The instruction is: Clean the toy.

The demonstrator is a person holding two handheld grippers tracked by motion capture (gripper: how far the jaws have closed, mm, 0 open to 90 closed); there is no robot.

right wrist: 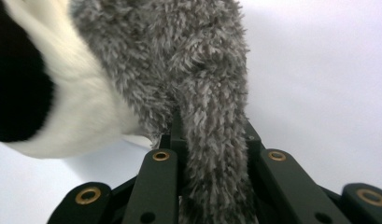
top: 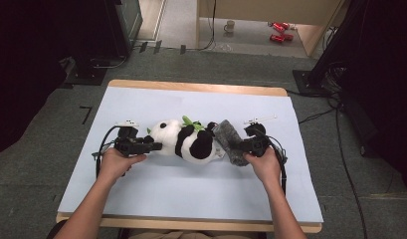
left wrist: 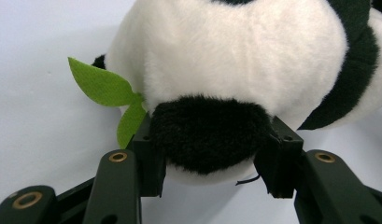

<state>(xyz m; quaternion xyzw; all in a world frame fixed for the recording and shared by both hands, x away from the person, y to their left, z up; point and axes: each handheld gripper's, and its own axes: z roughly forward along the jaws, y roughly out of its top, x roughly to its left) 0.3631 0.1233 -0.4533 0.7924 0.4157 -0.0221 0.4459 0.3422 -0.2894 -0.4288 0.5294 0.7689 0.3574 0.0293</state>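
Note:
A black and white plush panda [top: 188, 140] lies on its side in the middle of the pale blue table cover [top: 141, 189], with green felt leaves [top: 191, 122] on it. My left gripper [top: 152, 146] is at the panda's left end, shut on a black ear [left wrist: 208, 133], and a green leaf [left wrist: 102, 87] sticks out beside that jaw. A grey fuzzy sock [top: 230, 142] lies against the panda's right end. My right gripper [top: 242, 147] is shut on the grey sock [right wrist: 212, 107], whose pile fills the gap between the jaws, with the panda's white fur [right wrist: 86, 112] to the left.
The table's wooden edge [top: 191, 87] runs along the back. On the floor beyond stand a mug [top: 230, 26] and red cans [top: 279, 31]. Black stands and cables [top: 340, 124] sit on the carpet to the right and left.

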